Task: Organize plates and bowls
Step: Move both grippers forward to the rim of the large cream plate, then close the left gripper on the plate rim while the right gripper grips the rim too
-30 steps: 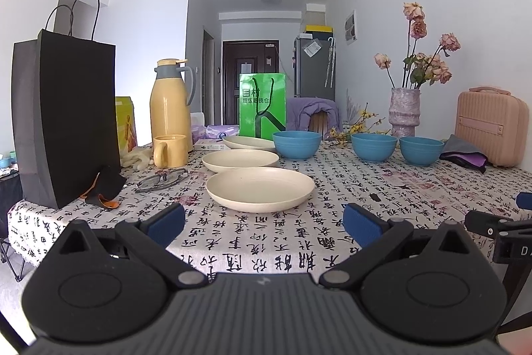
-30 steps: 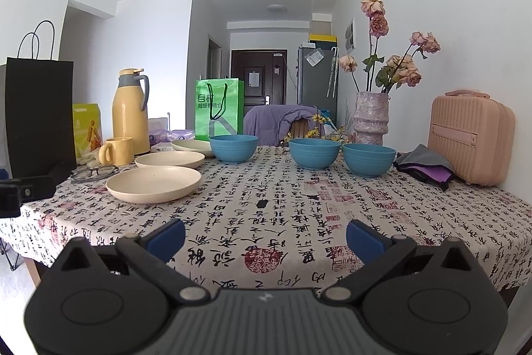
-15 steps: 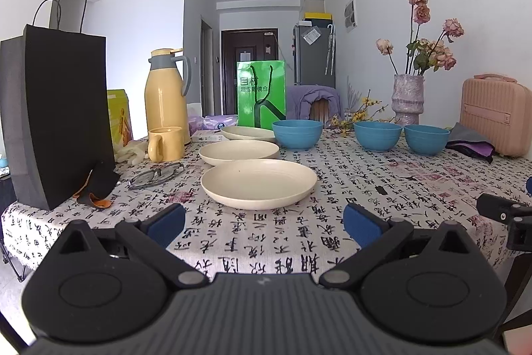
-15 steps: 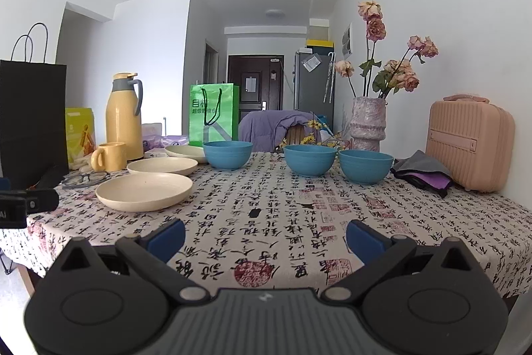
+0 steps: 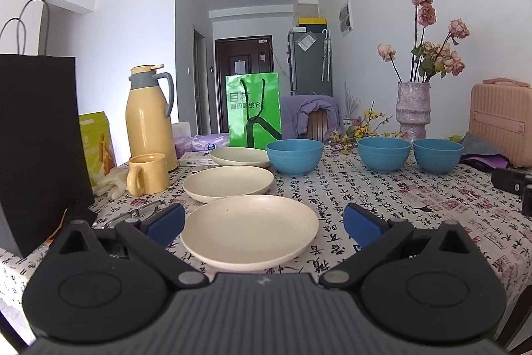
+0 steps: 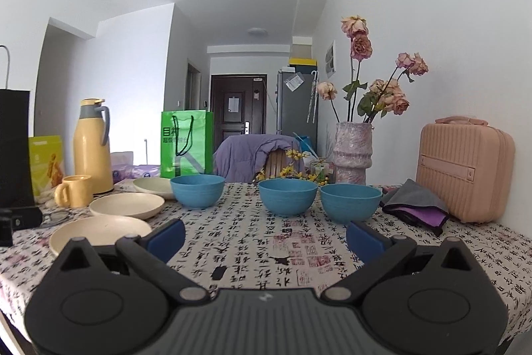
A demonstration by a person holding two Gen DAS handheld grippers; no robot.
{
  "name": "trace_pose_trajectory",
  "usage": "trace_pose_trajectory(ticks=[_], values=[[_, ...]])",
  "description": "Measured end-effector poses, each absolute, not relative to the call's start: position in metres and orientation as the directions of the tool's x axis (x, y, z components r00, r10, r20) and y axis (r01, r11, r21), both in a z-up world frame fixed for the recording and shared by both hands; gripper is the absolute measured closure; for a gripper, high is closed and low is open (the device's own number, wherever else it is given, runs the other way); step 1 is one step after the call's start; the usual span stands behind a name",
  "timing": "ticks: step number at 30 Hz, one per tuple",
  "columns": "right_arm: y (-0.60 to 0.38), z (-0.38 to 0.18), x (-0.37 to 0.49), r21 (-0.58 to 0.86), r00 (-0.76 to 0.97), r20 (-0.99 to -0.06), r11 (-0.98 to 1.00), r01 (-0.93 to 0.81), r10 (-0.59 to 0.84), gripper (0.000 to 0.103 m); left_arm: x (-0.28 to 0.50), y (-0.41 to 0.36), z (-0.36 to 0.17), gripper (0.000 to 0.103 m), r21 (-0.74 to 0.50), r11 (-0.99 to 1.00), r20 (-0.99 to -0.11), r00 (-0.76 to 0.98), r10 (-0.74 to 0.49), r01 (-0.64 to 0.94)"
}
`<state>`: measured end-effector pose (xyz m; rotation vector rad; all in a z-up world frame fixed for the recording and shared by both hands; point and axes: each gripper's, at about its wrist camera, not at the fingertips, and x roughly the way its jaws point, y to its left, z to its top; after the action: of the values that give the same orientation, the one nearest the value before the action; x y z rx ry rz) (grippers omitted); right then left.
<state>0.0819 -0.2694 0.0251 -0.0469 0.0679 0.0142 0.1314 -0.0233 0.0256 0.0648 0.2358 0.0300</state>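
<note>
Three cream plates lie in a row on the patterned tablecloth: near plate (image 5: 249, 227), middle plate (image 5: 227, 182), far plate (image 5: 239, 155). Three blue bowls stand behind: left bowl (image 5: 294, 155), middle bowl (image 5: 384, 153), right bowl (image 5: 437, 155). My left gripper (image 5: 264, 223) is open and empty, its jaws either side of the near plate's front. My right gripper (image 6: 266, 238) is open and empty, low over the cloth in front of the bowls: left bowl (image 6: 198, 190), middle bowl (image 6: 287, 197), right bowl (image 6: 350, 202). The near plate (image 6: 99, 233) shows at its left.
A yellow thermos (image 5: 151, 118) and yellow mug (image 5: 146, 178) stand left of the plates, with a black paper bag (image 5: 40, 142) and glasses (image 5: 139, 210). A green bag (image 5: 252, 110), flower vase (image 5: 412, 112), pink case (image 5: 500, 118) and folded cloth (image 6: 415, 203) line the back and right.
Both grippers have moved forward over the table and lower. The near plate now sits between the left gripper's jaws; the bowls are closer to the right gripper. Both stayed open.
</note>
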Motion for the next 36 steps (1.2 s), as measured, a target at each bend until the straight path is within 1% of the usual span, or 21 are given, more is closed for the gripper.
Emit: trace_pose_trajectory(ticks=[3,6,7,9,12,14,16,17,19,21,23,25,27,28,29,30,31,33,36], values=[[-0.273,0.026,0.099,-0.045,0.997,-0.079,0.999,-0.012,0.009,0.000,0.148,-0.025,0.024,0.000,0.059,0.998,-0.241,0.970,0.031,-0.017],[-0.273,0.028,0.119,-0.024,0.994,-0.106,0.999,-0.042,0.039,0.000,0.167,-0.020,0.020,0.000,0.089,0.994,-0.223,0.972,0.077,-0.059],[-0.271,0.029,0.127,-0.012,0.991,-0.118,0.998,-0.066,0.065,0.000,0.174,-0.017,0.018,0.000,0.108,0.991,-0.220,0.970,0.106,-0.083],[-0.266,0.032,0.145,0.013,0.981,-0.136,0.991,-0.135,0.136,0.000,0.191,-0.007,0.016,0.000,0.124,0.985,-0.246,0.959,0.144,-0.116],[-0.250,0.034,0.179,0.053,0.958,-0.173,0.974,-0.221,0.227,0.000,0.214,0.016,0.016,0.000,0.090,0.991,-0.269,0.956,0.115,-0.094],[-0.240,0.036,0.203,0.089,0.943,-0.184,0.960,-0.264,0.277,0.000,0.228,0.027,0.019,0.000,0.093,0.990,-0.279,0.952,0.128,-0.106],[-0.227,0.035,0.225,0.113,0.931,-0.174,0.945,-0.306,0.322,0.000,0.243,0.036,0.022,0.000,0.098,0.988,-0.281,0.949,0.143,-0.120],[-0.221,0.036,0.237,0.116,0.923,-0.187,0.941,-0.319,0.336,0.000,0.252,0.040,0.024,0.000,0.102,0.986,-0.289,0.945,0.154,-0.130],[-0.203,0.034,0.259,0.095,0.903,-0.249,0.937,-0.336,0.350,0.000,0.265,0.050,0.024,0.000,0.092,0.985,-0.297,0.940,0.169,-0.148],[-0.185,0.029,0.278,0.062,0.882,-0.316,0.935,-0.349,0.350,0.000,0.279,0.060,0.022,0.000,0.077,0.985,-0.333,0.927,0.174,-0.158],[-0.172,0.022,0.294,0.088,0.843,-0.381,0.922,-0.376,0.380,0.002,0.291,0.069,0.017,0.000,0.059,0.985,-0.380,0.909,0.170,-0.160],[-0.163,0.013,0.307,0.149,0.793,-0.428,0.900,-0.411,0.433,0.011,0.301,0.077,0.009,0.006,0.036,0.989,-0.431,0.890,0.147,-0.145],[-0.152,0.004,0.317,0.173,0.755,-0.469,0.886,-0.430,0.458,0.036,0.308,0.085,0.000,0.037,-0.008,0.993,-0.469,0.877,0.102,-0.120],[-0.146,-0.001,0.322,0.163,0.746,-0.485,0.885,-0.436,0.456,0.042,0.311,0.088,-0.004,0.044,-0.028,0.994,-0.493,0.866,0.081,-0.109],[-0.140,-0.004,0.323,0.149,0.743,-0.498,0.887,-0.436,0.448,0.056,0.315,0.091,-0.008,0.056,-0.045,0.994,-0.518,0.853,0.062,-0.100],[-0.135,-0.007,0.324,0.129,0.744,-0.507,0.892,-0.434,0.435,0.065,0.319,0.093,-0.012,0.063,-0.057,0.994,-0.542,0.839,0.049,-0.095],[-0.130,-0.009,0.324,0.112,0.745,-0.513,0.894,-0.434,0.425,0.068,0.321,0.094,-0.015,0.065,-0.065,0.994,-0.553,0.832,0.042,-0.093],[-0.123,-0.012,0.325,0.086,0.744,-0.526,0.896,-0.435,0.412,0.076,0.321,0.095,-0.019,0.075,-0.072,0.993,-0.565,0.825,0.033,-0.090],[-0.121,-0.017,0.329,0.085,0.734,-0.548,0.900,-0.428,0.401,0.079,0.325,0.099,-0.025,0.079,-0.105,0.988,-0.600,0.799,0.028,-0.113]])
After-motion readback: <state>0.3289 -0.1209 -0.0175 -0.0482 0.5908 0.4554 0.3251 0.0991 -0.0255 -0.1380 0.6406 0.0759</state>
